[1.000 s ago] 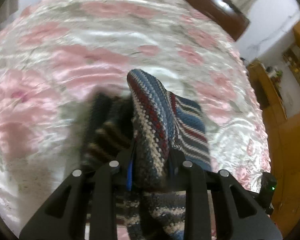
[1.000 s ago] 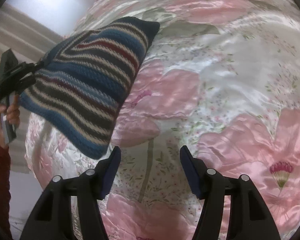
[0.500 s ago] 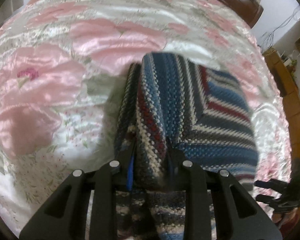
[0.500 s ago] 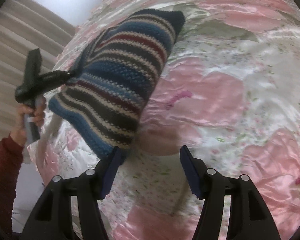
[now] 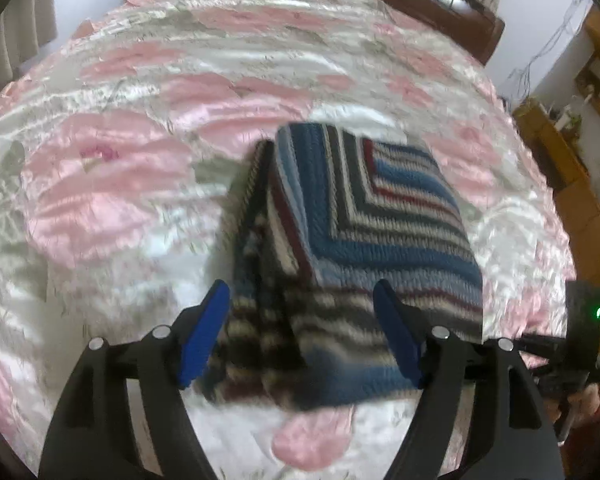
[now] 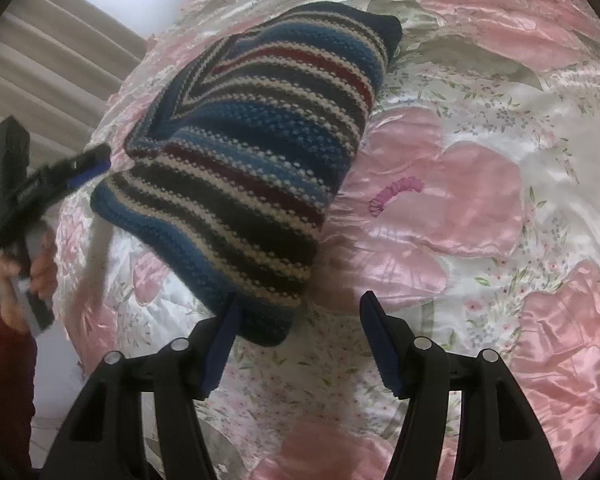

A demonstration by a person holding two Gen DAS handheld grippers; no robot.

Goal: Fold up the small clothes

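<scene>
Here a folded striped knit point(image 5: 364, 240) lies on the pink floral bedspread point(image 5: 112, 184), ahead of both spread-apart, empty grippers.
The left gripper point(image 5: 302, 332) hangs over its near edge; the right gripper point(image 6: 300, 336) has its left finger beside a corner, with free quilt to its right. A wooden headboard point(image 5: 452, 12) and curtain point(image 6: 48, 64) border the bed.

Left tongs point(image 5: 302, 330) and right tongs point(image 6: 298, 338) both gape wide.
</scene>
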